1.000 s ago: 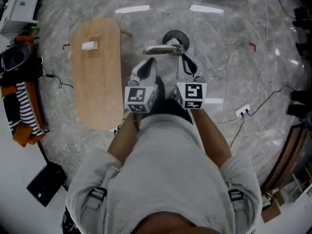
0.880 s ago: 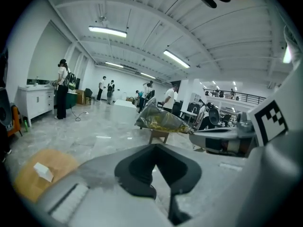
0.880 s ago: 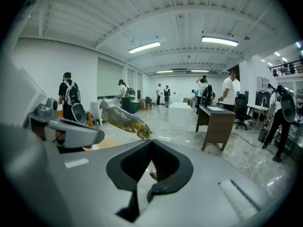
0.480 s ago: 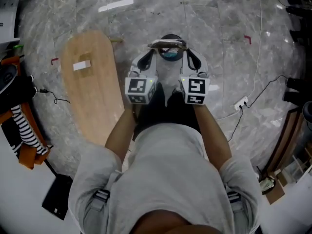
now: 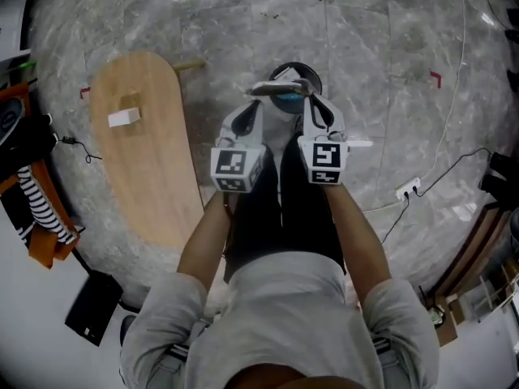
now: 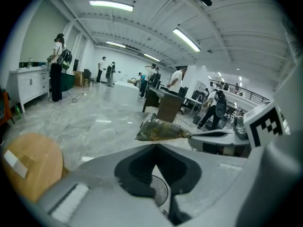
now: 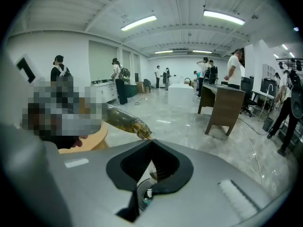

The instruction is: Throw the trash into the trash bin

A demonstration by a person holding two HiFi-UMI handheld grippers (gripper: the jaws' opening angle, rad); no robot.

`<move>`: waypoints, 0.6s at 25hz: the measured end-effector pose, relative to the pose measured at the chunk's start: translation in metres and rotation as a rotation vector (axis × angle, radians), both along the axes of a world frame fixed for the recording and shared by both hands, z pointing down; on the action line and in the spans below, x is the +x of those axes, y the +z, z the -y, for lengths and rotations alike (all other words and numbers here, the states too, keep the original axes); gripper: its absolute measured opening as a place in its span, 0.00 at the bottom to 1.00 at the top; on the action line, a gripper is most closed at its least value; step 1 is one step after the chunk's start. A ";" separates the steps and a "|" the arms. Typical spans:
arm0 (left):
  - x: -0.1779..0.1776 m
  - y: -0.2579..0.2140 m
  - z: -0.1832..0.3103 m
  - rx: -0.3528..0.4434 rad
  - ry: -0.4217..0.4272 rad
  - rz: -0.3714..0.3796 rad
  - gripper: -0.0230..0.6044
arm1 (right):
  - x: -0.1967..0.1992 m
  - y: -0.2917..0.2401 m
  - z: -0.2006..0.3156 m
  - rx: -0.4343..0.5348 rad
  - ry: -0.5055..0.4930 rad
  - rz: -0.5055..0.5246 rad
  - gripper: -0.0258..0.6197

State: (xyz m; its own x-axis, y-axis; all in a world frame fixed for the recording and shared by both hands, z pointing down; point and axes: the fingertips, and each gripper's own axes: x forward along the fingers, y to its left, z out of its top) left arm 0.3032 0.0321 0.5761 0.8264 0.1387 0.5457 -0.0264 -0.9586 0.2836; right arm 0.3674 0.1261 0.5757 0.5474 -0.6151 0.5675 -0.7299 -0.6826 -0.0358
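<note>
far left: wooden table (image 5: 142,177) carried a white block (image 5: 123,117) | left gripper (image 5: 256,97) — we kept its jaws clenched on the left end of the crinkled trash bag (image 5: 280,89) | bag hung level between both tools, over the round trash bin (image 5: 302,66) | right gripper (image 5: 310,96) — we had its jaws clamped on the bag's right end

Grey marbled floor (image 5: 381,71) spreads glossy beneath both tongs. A pale wooden oval tabletop (image 5: 146,168) lies left of the left tongs (image 5: 258,96). A white cable (image 5: 442,156) and power strip (image 5: 405,187) trail right of the right tongs (image 5: 304,94). Ahead of them opens a white hall with ceiling strip lights (image 6: 111,4), a brown desk (image 7: 222,105) and white cabinets (image 6: 28,84).
</note>
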 end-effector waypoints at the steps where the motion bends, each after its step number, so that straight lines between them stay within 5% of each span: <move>1: 0.001 0.014 -0.002 -0.005 -0.017 0.014 0.07 | 0.005 0.014 0.001 -0.011 -0.019 -0.001 0.05; 15: 0.011 0.179 -0.054 -0.073 -0.127 0.132 0.07 | -0.006 0.199 -0.042 -0.132 -0.168 0.189 0.05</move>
